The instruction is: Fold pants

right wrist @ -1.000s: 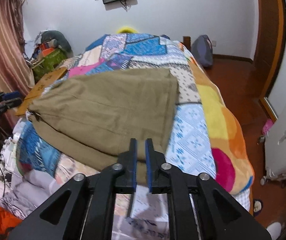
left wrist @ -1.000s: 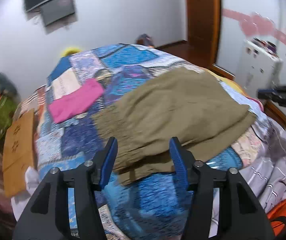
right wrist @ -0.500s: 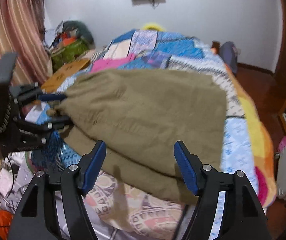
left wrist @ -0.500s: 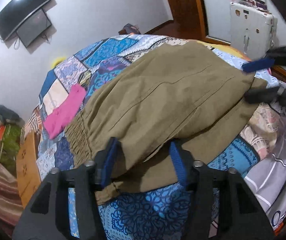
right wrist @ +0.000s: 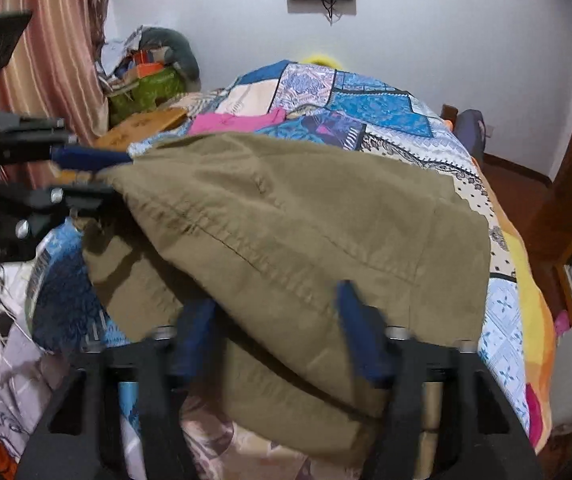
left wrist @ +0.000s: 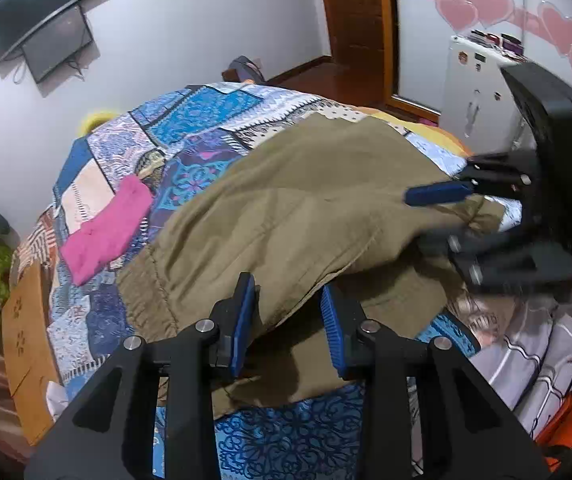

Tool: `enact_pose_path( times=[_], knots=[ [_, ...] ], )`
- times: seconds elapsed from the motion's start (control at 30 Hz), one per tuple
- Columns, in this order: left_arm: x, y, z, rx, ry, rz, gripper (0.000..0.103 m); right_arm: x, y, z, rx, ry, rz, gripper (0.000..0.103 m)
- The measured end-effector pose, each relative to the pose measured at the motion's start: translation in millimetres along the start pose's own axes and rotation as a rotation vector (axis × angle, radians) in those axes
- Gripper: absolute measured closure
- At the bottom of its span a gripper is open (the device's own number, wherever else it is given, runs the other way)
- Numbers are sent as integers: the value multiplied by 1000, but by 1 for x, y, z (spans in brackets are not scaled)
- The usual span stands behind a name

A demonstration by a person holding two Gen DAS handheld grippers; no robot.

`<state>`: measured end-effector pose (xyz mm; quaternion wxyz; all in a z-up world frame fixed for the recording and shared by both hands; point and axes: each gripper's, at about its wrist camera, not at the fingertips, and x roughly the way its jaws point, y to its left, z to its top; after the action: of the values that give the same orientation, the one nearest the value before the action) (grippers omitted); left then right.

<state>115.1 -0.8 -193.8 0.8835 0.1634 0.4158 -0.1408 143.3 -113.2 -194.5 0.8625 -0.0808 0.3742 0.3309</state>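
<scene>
You positioned the left gripper (left wrist: 287, 322) and right gripper (right wrist: 282, 328) at the near edge of the pants (left wrist: 305, 216) lying on the bed (left wrist: 206, 116), jaws apart but just closing around the upper layer, so both could pinch the fabric for folding.

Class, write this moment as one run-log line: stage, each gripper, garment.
stage: grasping near edge | left gripper: closing around khaki pants, fold between fingers | right gripper: closing, astride pants edge | pants: on quilt

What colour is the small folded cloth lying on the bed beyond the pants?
Bright pink cloth, clearest in the left wrist view.
</scene>
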Motion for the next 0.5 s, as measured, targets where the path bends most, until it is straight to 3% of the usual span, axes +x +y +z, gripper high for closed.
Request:
enact_pose_path(
  times=[0.03, 0.13, 0.27, 0.3, 0.33, 0.5],
  knots=[
    [2, -1, -2, 5, 6, -7, 69, -1, 0, 1, -3, -6, 2, 75],
    [12, -6, -8, 12, 31, -15, 69, -7, 2, 6, -20, -26, 5, 88],
    [17, -14, -9, 37, 27, 29, 69, -16, 5, 9, -49, -40, 23, 92],
    [16, -14, -9, 35, 19, 40, 72, -19, 7, 9, -58, -44, 25, 93],
    [14, -14, -8, 30, 12, 44, 80, -20, 8, 9, -65, -45, 27, 93],
    [-3, -11, -7, 13, -19, 19, 86, -29, 15, 4, -87, -46, 30, 94]
  ],
)
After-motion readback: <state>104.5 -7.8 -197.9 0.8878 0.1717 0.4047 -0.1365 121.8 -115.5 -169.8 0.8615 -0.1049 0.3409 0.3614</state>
